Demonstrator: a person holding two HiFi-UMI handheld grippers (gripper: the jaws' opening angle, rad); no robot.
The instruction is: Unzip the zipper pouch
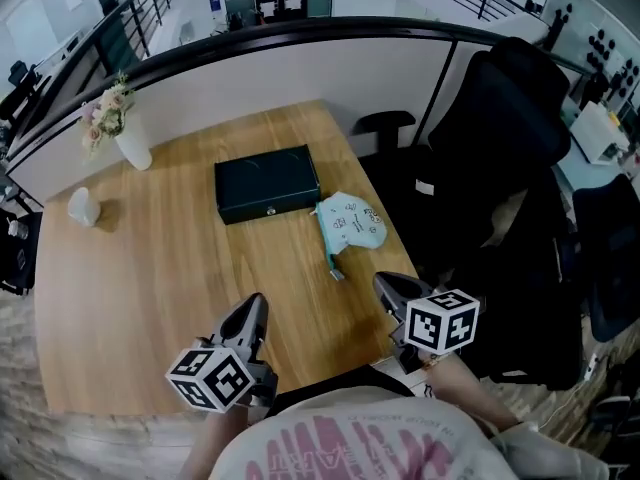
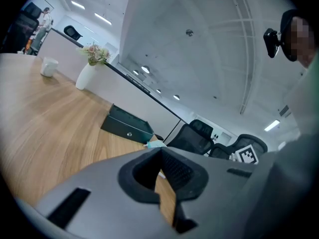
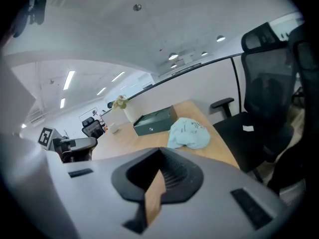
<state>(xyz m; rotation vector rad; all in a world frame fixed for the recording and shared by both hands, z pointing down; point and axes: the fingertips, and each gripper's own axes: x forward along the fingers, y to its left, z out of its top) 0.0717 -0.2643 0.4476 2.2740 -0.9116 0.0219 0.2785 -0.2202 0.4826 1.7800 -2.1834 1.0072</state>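
The light blue zipper pouch (image 1: 350, 223) lies on the wooden table (image 1: 170, 268) near its right edge, just right of a dark green box (image 1: 265, 183). A small strap or pull (image 1: 335, 268) trails from its near end. In the right gripper view the pouch (image 3: 188, 133) sits ahead of the jaws; in the left gripper view only its edge (image 2: 155, 144) peeks over them. My left gripper (image 1: 255, 306) hangs over the table's near edge, shut and empty. My right gripper (image 1: 387, 284) is shut and empty too, a short way in front of the pouch and apart from it.
A white vase with flowers (image 1: 125, 133) and a small white cup (image 1: 83, 206) stand at the table's far left. Black office chairs (image 1: 500, 168) crowd the right side of the table. A low partition wall (image 1: 300, 68) runs behind the table.
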